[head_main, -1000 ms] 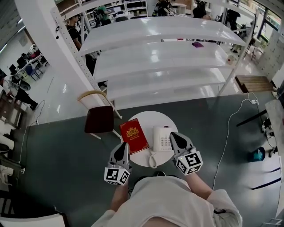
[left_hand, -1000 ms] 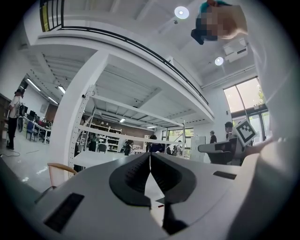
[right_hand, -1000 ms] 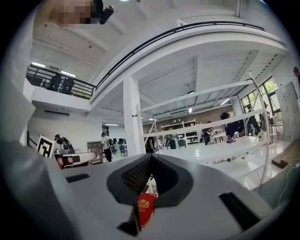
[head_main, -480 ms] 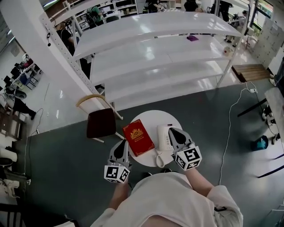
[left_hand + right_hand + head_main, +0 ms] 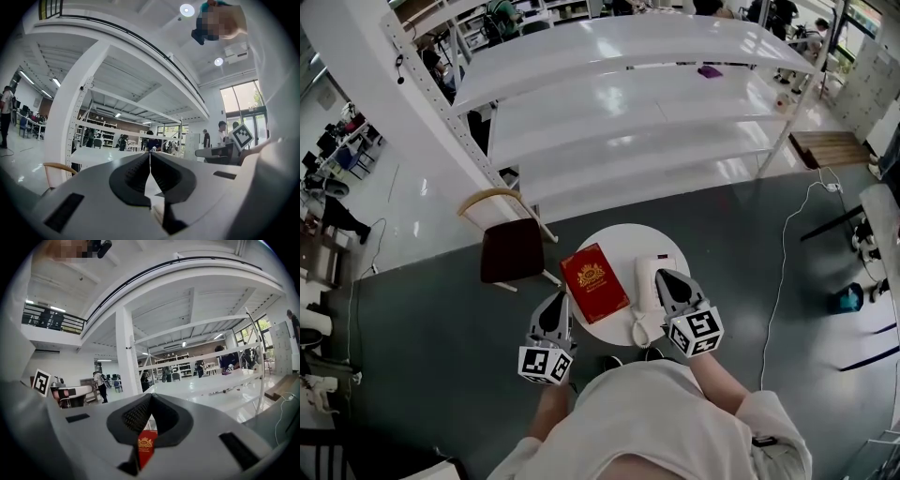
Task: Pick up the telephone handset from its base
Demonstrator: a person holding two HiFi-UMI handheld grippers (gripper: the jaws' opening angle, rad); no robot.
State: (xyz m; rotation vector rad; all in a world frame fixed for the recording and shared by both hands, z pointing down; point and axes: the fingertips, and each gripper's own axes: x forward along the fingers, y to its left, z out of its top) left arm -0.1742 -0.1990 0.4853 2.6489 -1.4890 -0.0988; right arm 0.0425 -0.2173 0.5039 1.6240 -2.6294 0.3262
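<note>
Head view, with gripper views for the jaws: a round white table bore a red book toward 9 o'clock; the telephone handset lay on its base toward 3 o'clock, its cord looped at the table's 6 o'clock edge; the right gripper, jaws closed together on nothing, hung over the telephone's 3 o'clock side; the left gripper, jaws likewise tip to tip and empty, stood by the table's 8 o'clock edge; a chair stood at 10 o'clock.
</note>
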